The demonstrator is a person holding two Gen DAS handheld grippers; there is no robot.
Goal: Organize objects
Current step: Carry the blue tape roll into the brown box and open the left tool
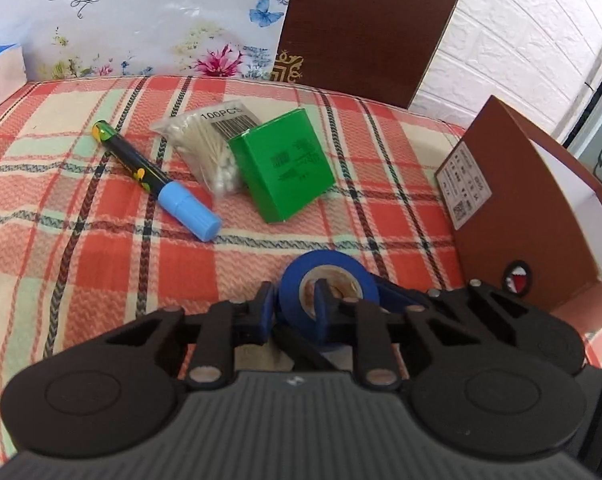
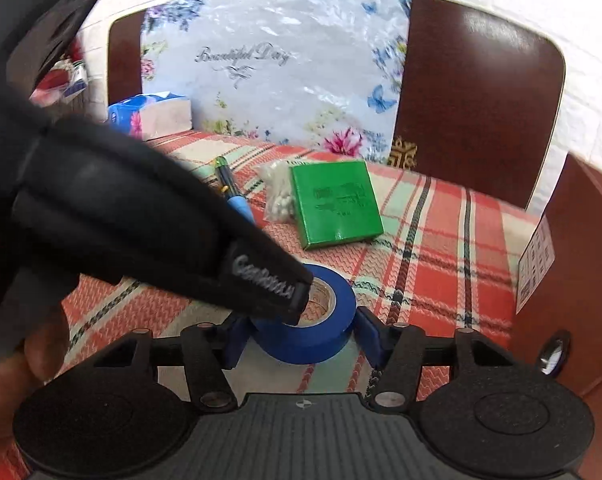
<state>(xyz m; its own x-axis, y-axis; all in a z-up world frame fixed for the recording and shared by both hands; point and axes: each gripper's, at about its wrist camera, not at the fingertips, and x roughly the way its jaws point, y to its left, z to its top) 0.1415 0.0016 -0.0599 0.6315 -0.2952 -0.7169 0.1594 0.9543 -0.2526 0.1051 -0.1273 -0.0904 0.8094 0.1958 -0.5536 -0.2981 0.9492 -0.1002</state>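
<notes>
A blue tape roll [image 1: 293,288] [image 2: 333,320] lies flat on the plaid cloth. My left gripper [image 1: 293,308] is shut on its wall, one finger outside and one in the core; its body [image 2: 181,240] crosses the right wrist view. My right gripper [image 2: 305,336] holds the roll's outside, a finger [image 2: 237,340] on each side. Beyond lie a green box [image 1: 285,168] [image 2: 335,204], a bag of cotton swabs [image 1: 209,144] [image 2: 277,196] and a black marker with a blue cap [image 1: 157,180] [image 2: 233,196].
A brown cardboard box [image 1: 513,208] [image 2: 561,272] stands open at the right. A brown chair back [image 1: 365,28] [image 2: 473,96] and a floral bag [image 1: 141,20] [image 2: 277,64] stand behind the table. A tissue pack [image 2: 153,114] sits at far left.
</notes>
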